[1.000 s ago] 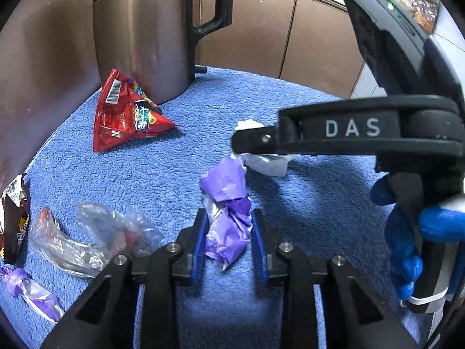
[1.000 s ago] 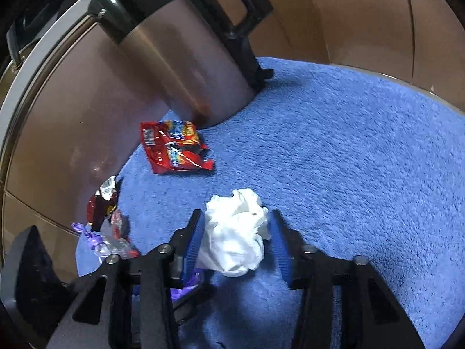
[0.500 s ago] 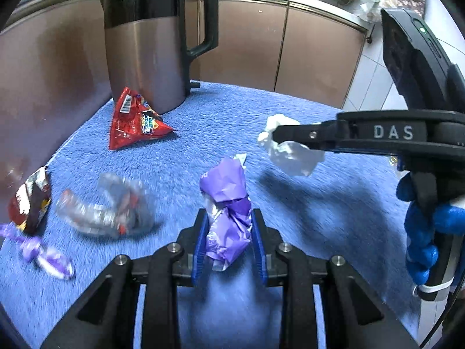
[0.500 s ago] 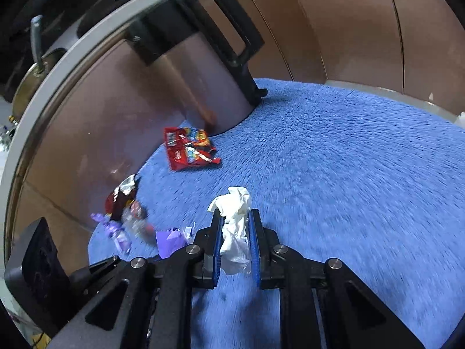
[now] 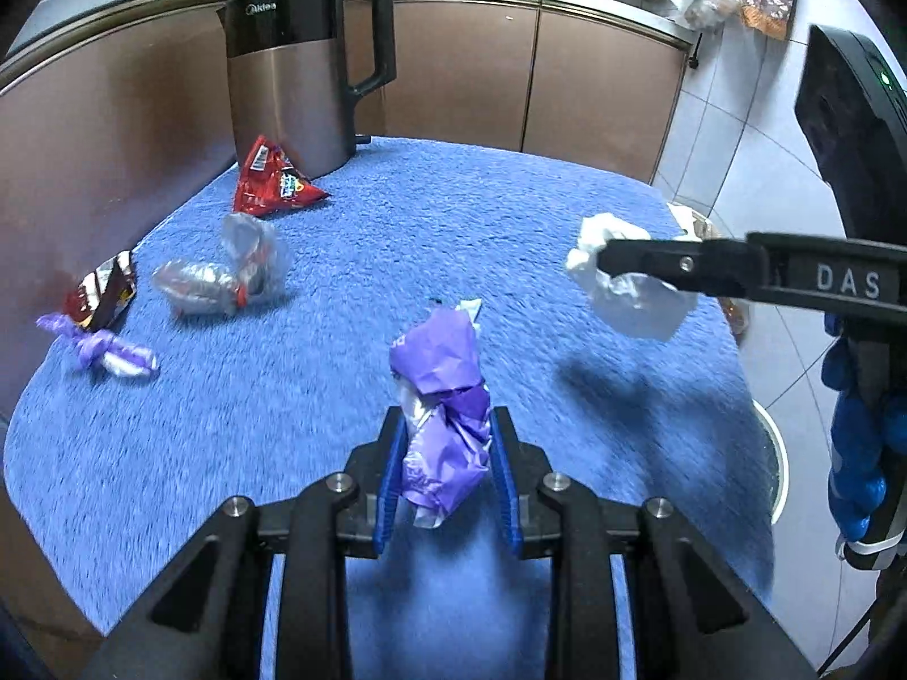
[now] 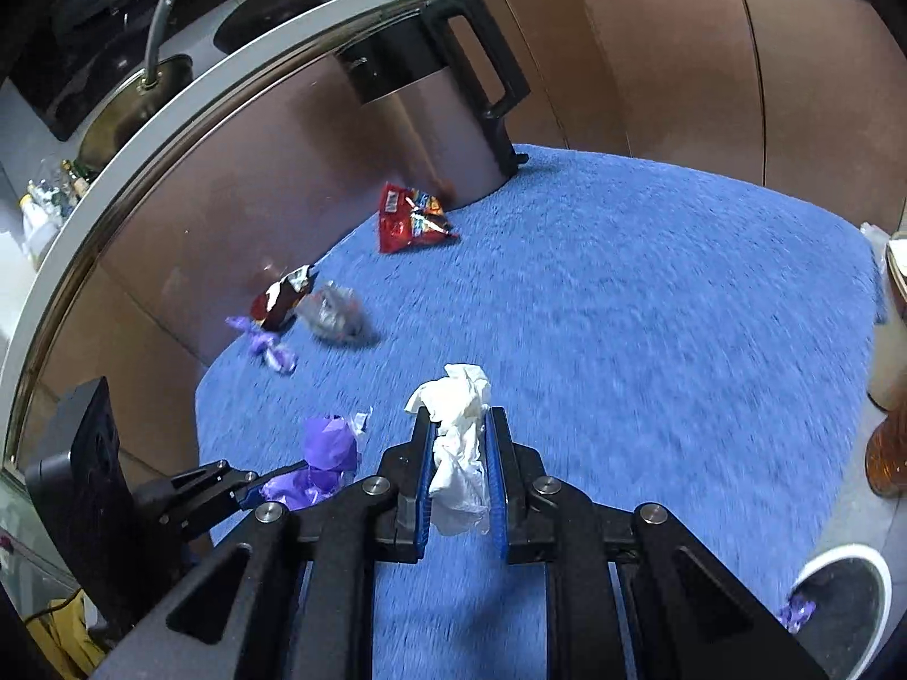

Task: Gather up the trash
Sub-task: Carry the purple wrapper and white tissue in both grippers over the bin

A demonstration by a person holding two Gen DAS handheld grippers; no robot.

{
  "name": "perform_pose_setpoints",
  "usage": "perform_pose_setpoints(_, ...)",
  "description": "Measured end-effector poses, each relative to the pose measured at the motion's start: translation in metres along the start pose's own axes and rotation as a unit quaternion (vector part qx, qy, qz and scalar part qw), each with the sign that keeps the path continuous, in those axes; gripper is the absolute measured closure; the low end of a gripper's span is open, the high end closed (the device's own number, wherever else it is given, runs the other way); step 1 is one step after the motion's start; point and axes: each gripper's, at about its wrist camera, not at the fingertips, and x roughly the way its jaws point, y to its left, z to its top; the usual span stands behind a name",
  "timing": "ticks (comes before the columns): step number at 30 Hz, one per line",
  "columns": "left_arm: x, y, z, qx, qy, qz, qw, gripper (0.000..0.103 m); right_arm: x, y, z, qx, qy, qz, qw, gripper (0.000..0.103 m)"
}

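A: Left wrist view first. What is the left gripper carrying?

B: Its jaws are pinched on a crumpled purple wrapper that stands up out of them, long axis upright, lifted clear of the blue towel-covered worktop. To its right the right gripper holds a wad of white tissue in the air near the worktop's right edge.

A: And what is left behind?

B: A red snack packet beside the steel kettle, a clear plastic wrapper, a dark chocolate wrapper and a purple twisted sweet wrapper, all well to the left.

A: Right wrist view?

B: The jaws there are pressed on the tissue; the left gripper with its purple wrapper sits just to the left. Low at the right is a white-rimmed bin off the worktop's edge, with something purple already inside.

A: So which hand is nearer?

B: The right, I judge; the bin lies right of and below its jaws, nothing between. The left would have to cross behind it, so they could bump.
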Motion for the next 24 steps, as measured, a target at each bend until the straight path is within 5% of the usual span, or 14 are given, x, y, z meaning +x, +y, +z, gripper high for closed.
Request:
perform_pose_setpoints(12, -0.052, -0.031, -0.014, 0.018, -0.033, 0.033, 0.9987, 0.076, -0.066, 0.003, -0.034, 0.009, -0.027, -0.003, 1.000, 0.086)
perform_pose_setpoints(24, -0.086, -0.111, -0.011, 0.088, -0.075, 0.043, 0.9924, 0.076, -0.151, -0.033, -0.062, 0.041, -0.078, -0.030, 0.996, 0.086)
